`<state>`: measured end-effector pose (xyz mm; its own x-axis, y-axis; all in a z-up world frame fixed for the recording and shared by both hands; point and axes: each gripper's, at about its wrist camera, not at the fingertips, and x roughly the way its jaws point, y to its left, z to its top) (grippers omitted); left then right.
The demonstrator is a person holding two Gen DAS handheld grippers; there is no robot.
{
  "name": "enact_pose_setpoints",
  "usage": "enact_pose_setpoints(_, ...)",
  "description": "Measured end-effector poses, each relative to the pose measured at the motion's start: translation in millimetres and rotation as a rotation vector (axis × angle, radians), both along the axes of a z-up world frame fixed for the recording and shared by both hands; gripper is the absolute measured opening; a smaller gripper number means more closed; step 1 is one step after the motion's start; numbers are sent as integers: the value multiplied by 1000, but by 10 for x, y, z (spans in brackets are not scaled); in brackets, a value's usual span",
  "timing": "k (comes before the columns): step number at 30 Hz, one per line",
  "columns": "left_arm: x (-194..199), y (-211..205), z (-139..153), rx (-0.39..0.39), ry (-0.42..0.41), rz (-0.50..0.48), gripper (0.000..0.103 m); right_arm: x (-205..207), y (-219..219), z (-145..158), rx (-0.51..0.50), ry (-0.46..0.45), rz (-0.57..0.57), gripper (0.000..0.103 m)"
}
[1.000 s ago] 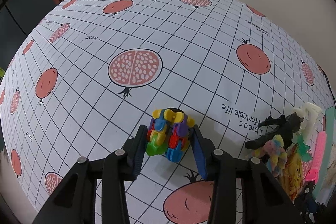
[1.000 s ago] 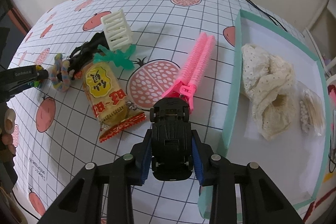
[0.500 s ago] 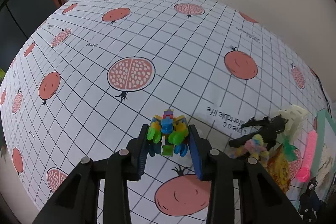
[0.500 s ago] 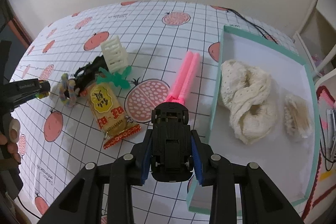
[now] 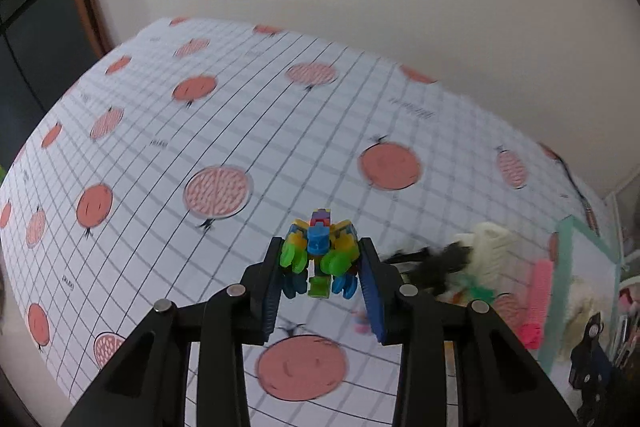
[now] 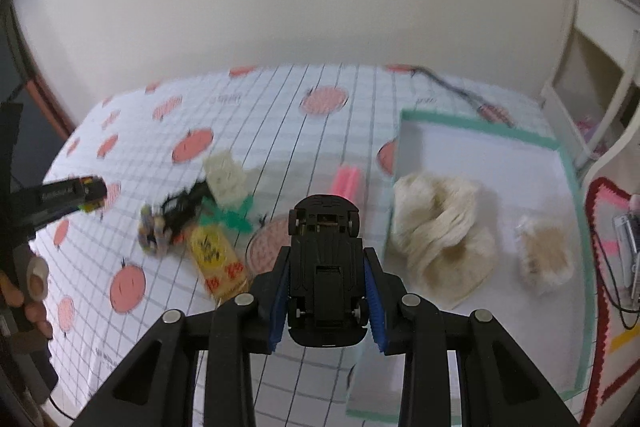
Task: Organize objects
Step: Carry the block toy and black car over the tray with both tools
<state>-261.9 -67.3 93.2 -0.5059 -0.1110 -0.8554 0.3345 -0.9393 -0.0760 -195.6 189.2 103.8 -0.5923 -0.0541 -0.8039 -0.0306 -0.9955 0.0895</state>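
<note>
My left gripper [image 5: 320, 263] is shut on a multicoloured block toy [image 5: 319, 251], held up in the air over the pomegranate-print tablecloth [image 5: 168, 163]. My right gripper [image 6: 326, 267] is shut on a black toy car [image 6: 325, 267], underside up, raised above the table beside the left rim of the teal-rimmed white tray [image 6: 480, 125]. In the right wrist view the left gripper [image 6: 86, 193] shows at the left edge, with a hand [image 6: 34, 287] below it.
The tray holds a cream cloth [image 6: 440, 227] and a small bag [image 6: 544, 255]. On the cloth lie a pink hair clip [image 6: 347, 181], yellow snack packet [image 6: 214, 255], white claw clip [image 6: 226, 175], green clip [image 6: 234, 217], black clip [image 6: 184, 205] and a colourful scrunchie [image 6: 152, 231]. A cable [image 6: 452, 87] runs at the back.
Both grippers have risen from the table with their toys held. The block toy left the cloth, and the car moved up and toward the tray.
</note>
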Motion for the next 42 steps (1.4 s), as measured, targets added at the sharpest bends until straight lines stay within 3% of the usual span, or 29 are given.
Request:
enact_pose_setpoints(10,3,765,326,70,133,-191,37,97,495,232,15,68,-109,35)
enact_pose_setpoints(17,28,1403,341,142,132,-344,37,204,951,296,14,74,-192,35)
enact_pose_setpoints(28,179,2316,276,181,89,-542,38,359,1452,240,35,42,-285,35)
enact_pose_setpoints(42,233,2781,-209,193,-83,-619,38,417,1754,-153,15,-140,-324,36)
